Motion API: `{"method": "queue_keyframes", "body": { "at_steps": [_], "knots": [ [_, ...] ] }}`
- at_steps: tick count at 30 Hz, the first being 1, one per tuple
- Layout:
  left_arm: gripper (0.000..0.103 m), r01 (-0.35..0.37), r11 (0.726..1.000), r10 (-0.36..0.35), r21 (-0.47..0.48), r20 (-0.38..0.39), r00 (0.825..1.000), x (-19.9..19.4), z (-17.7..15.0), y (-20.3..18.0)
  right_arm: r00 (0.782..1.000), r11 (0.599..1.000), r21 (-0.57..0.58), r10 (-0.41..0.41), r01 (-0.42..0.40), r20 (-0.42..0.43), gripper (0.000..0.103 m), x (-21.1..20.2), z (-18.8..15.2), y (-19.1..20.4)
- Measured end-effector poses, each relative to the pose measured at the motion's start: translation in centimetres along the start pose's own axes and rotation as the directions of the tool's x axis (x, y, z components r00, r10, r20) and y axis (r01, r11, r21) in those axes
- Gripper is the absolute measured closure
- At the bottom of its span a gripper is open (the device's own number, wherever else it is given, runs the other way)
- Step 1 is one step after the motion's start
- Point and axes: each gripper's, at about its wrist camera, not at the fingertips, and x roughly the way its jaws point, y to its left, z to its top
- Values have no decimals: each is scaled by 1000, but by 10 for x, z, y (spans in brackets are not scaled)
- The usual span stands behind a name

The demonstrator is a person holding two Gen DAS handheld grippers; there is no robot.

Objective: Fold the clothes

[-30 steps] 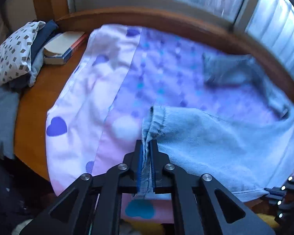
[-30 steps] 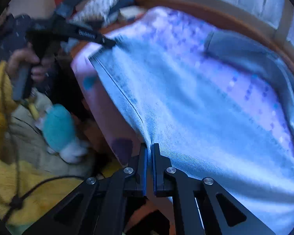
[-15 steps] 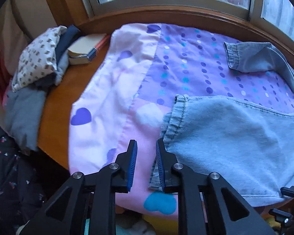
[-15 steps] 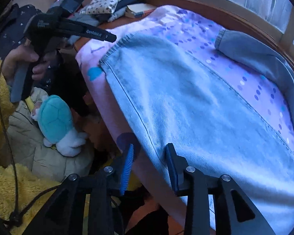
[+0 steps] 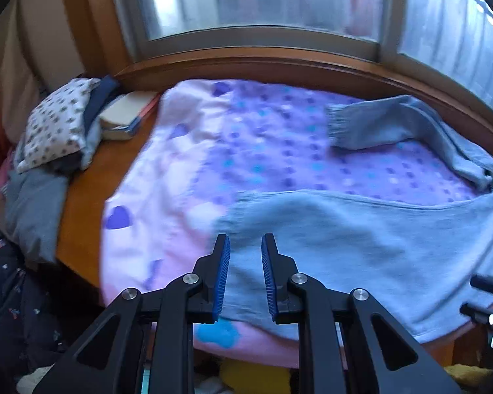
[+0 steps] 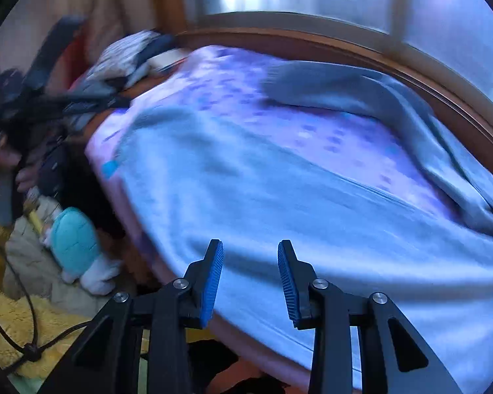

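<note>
Denim garment (image 5: 361, 249) is spread across the spotted sheet (image 5: 279, 151) on the desk (image 5: 82, 190), one sleeve (image 5: 394, 124) folded inward, further folds judged outstanding; left tongs (image 5: 245, 274) and right tongs (image 6: 250, 282) are held open, empty.

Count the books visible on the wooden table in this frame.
1. A single book lies at the table's far left, between the stacked folded clothes and the heart-print cloth. Others could be hidden under the pile.
</note>
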Motion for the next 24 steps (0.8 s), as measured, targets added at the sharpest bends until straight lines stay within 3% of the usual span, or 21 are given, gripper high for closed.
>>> {"method": "queue_keyframes", "body": {
  "at_steps": [4, 8, 10, 12, 15, 17, 20, 22, 24],
  "knots": [
    [83, 92, 994, -92, 66, -15, 996, 1, -5, -57, 994, 981, 158, -113, 113, -9, 68, -23, -24, -68],
    [83, 221, 966, -215, 133, -58, 975, 3, -18, -128, 971, 912, 333, -235, 238, -48, 68, -57, -67, -146],
    [83, 312, 937, -301, 159, -91, 949, 2, -27, -167, 949, 848, 430, -302, 310, -90, 68, -77, -96, -190],
    [83, 405, 893, -384, 196, -139, 913, 3, -37, -211, 916, 770, 502, -372, 394, -148, 68, -96, -125, -231],
    [83, 504, 832, -466, 234, -199, 862, 1, -47, -271, 884, 670, 589, -422, 453, -201, 68, -124, -167, -286],
    [83, 548, 790, -499, 274, -232, 835, -5, -57, -313, 893, 603, 676, -404, 423, -199, 68, -142, -194, -321],
    [83, 586, 724, -523, 363, -265, 810, -17, -73, -371, 917, 485, 806, -361, 340, -169, 68, -165, -236, -366],
    [83, 605, 679, -529, 415, -293, 796, -22, -84, -407, 926, 429, 849, -340, 307, -164, 68, -170, -254, -385],
    [83, 622, 633, -533, 462, -323, 782, -26, -95, -442, 939, 404, 872, -308, 275, -154, 68, -169, -263, -399]
  ]
}}
